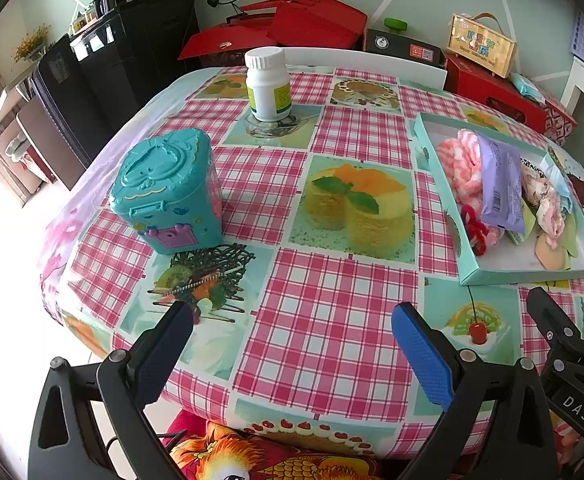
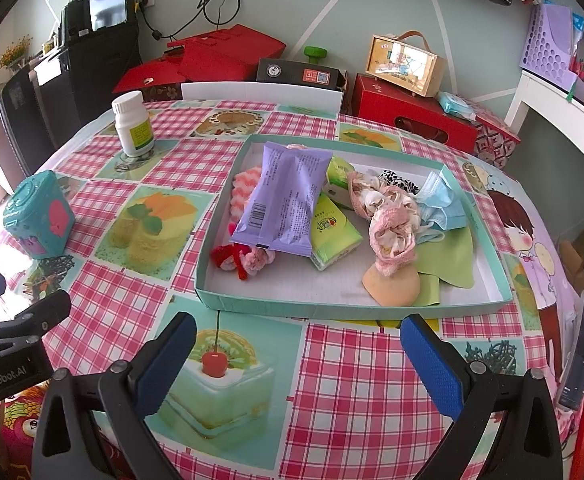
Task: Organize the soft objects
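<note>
A shallow teal tray (image 2: 331, 310) (image 1: 527, 276) on the checked tablecloth holds several soft things: a purple wipes pack (image 2: 288, 198) (image 1: 501, 188), a pink knitted piece (image 2: 244, 188) (image 1: 457, 164), green tissue packs (image 2: 331, 232), a floral scrunchie (image 2: 391, 228), a blue face mask (image 2: 443, 204), a green cloth (image 2: 447, 260) and a peach sponge (image 2: 391, 286). My right gripper (image 2: 297, 354) hovers open just before the tray's near wall, nothing between its fingers. My left gripper (image 1: 292, 344) is open over the table's front, left of the tray.
A teal toy case (image 1: 170, 192) (image 2: 38, 216) stands at the table's left. A white pill bottle (image 1: 268, 84) (image 2: 133, 124) stands at the back. Red boxes (image 2: 411, 120), a black printer (image 1: 136, 40) and a wooden bag-shaped box (image 2: 403, 64) line the wall. A phone (image 2: 581, 352) leans at the right.
</note>
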Demonstrator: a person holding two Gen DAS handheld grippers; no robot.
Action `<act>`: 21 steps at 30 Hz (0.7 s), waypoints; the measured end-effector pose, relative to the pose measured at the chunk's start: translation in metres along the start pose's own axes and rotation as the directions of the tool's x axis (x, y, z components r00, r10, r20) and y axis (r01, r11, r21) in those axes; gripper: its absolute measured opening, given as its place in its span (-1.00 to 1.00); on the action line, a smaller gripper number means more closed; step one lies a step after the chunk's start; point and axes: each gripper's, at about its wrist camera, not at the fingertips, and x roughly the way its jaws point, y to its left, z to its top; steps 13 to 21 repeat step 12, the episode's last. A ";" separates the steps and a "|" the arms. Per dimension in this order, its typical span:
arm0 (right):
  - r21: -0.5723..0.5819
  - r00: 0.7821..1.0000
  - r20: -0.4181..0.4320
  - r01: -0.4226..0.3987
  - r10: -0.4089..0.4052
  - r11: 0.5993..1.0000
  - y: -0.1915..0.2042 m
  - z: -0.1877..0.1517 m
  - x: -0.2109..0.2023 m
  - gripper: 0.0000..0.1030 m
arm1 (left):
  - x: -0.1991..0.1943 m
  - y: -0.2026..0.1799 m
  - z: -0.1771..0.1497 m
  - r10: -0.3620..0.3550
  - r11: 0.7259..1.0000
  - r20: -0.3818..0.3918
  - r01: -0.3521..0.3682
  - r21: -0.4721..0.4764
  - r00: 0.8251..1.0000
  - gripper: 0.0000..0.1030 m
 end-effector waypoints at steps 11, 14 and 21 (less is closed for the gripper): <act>0.000 1.000 0.001 0.000 0.000 1.000 0.000 0.000 0.000 1.00 | -0.002 0.000 0.000 0.000 1.000 0.011 0.000 0.010 1.000 0.93; 0.000 1.000 0.001 0.000 0.000 1.000 0.000 0.000 0.000 1.00 | -0.002 0.001 0.000 0.001 1.000 0.012 -0.001 0.011 1.000 0.93; 0.000 1.000 0.001 0.000 0.000 1.000 0.000 0.000 0.000 1.00 | -0.002 0.001 0.000 0.001 1.000 0.012 -0.001 0.011 1.000 0.93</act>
